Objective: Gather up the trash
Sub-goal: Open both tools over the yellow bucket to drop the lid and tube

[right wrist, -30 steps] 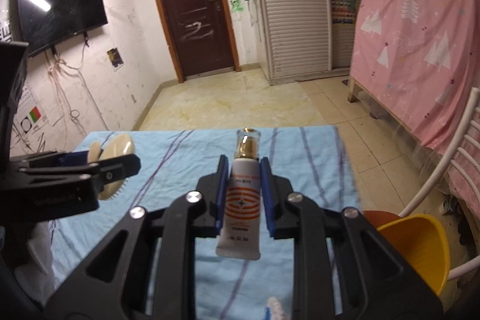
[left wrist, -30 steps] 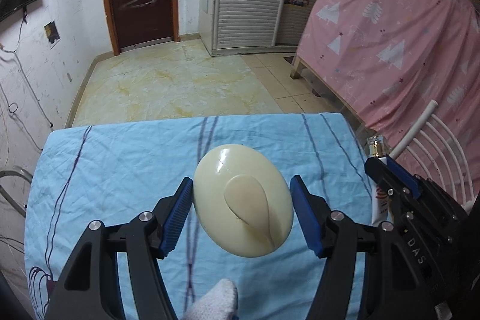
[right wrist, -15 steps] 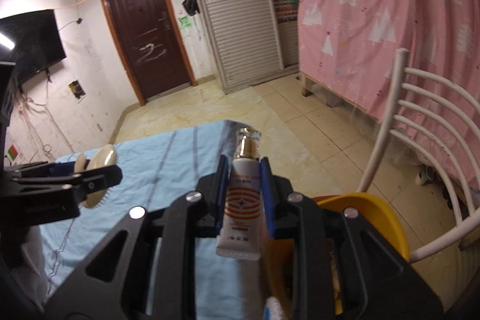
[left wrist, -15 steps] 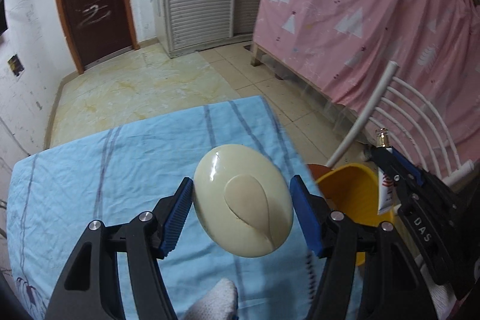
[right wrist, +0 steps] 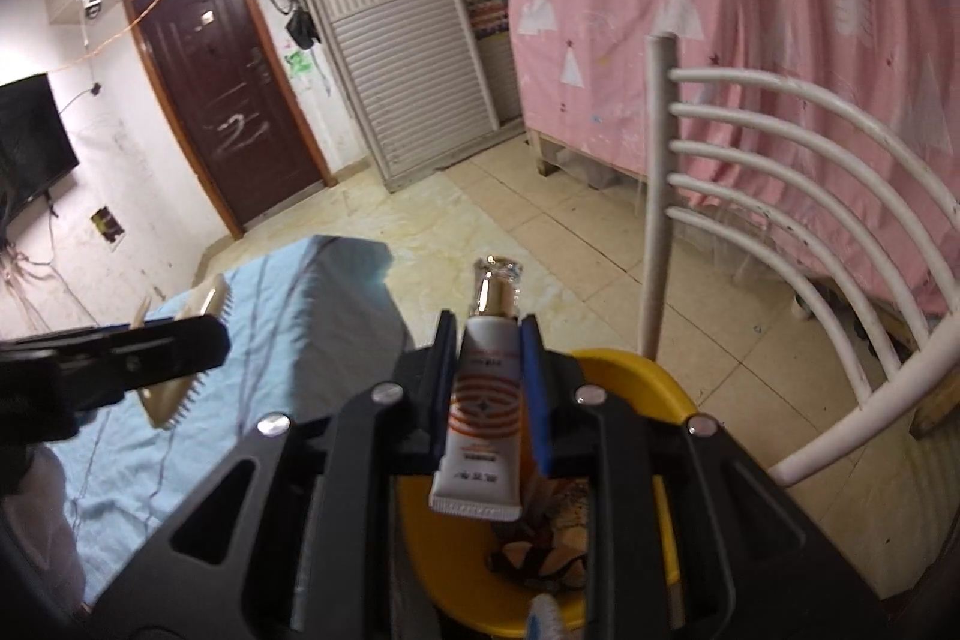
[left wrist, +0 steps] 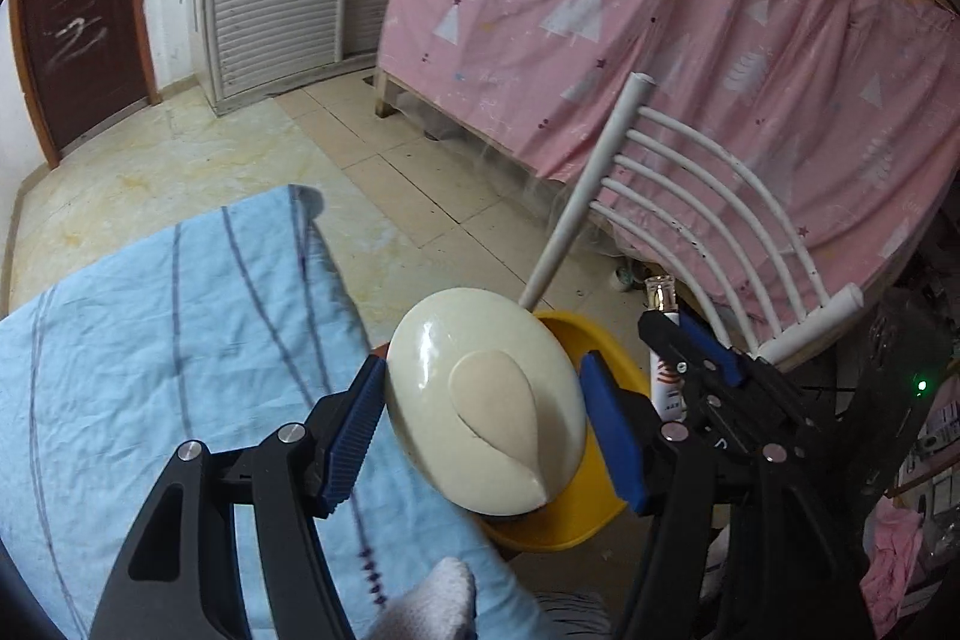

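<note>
Counter draped in a light blue cotton sheet with thin dark stripes: soft, creased, hangs over the edge. Nothing rigid shows under it.

White chair of bent tubular rails: stiff, smooth painted finish, stands just beside the bin.

Round yellow plastic bin: on the floor off the counter's corner. Thin, smooth wall, likely light enough to tip if knocked. Crumpled brown scraps already lie inside. A blue-and-white stick-like item pokes up at its near rim; cannot tell what it is.

Cream oval plastic comb-like piece: glossy, hard shell with a raised teardrop patch; the right-wrist view shows fine teeth along its lower edge. Held in the air partly over the bin, clamped across its width by the left claw. Judged light and rigid but slippery; the ribbed blue pads on its two side edges suit it.

White squeeze tube with orange rings and a gold-and-clear cap: soft, flattened body, crimped tail pointing at the camera. Light, will dent rather than break. The right claw is clenched on its mid-body, holding it in the air above the bin, cap pointing away.
</note>
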